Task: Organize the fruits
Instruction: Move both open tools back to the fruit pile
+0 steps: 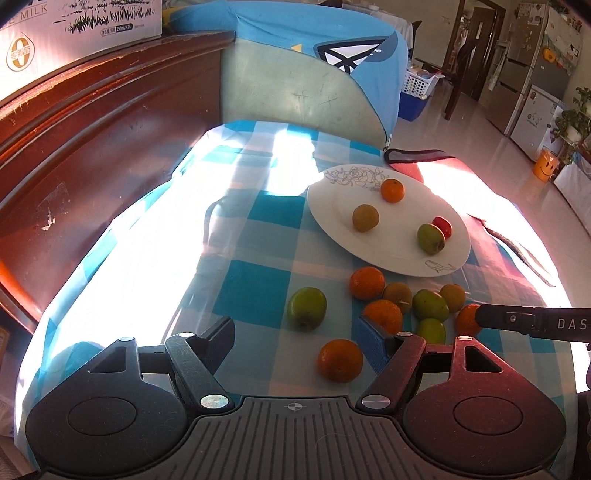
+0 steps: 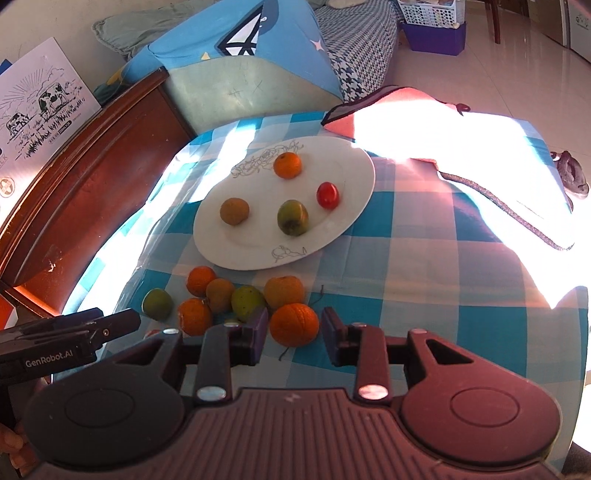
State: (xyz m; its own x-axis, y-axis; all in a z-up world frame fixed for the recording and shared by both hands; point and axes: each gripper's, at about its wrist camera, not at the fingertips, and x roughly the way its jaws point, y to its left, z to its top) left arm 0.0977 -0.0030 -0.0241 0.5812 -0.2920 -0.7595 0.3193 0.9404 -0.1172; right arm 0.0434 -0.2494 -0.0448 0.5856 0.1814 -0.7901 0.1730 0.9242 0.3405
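Note:
A white plate [image 2: 354, 162] on the blue checked cloth holds an orange [image 2: 287, 165], a brown fruit [image 2: 234, 211], a green fruit [image 2: 292, 217] and a small red fruit [image 2: 327, 195]; the plate also shows in the left wrist view [image 1: 325, 201]. Several loose oranges, brown and green fruits lie in front of it. My right gripper [image 2: 294, 334] is open, its fingers on either side of a loose orange [image 2: 294, 324]. My left gripper [image 1: 299, 332] is open and empty, with a green fruit [image 1: 307, 308] and an orange [image 1: 340, 360] between its fingers.
A dark wooden headboard [image 1: 92, 147] runs along the left. A blue cushion [image 1: 314, 74] stands behind the plate. A red cloth [image 2: 424, 122] lies at the table's far right. A milk carton box [image 1: 74, 29] sits on the headboard.

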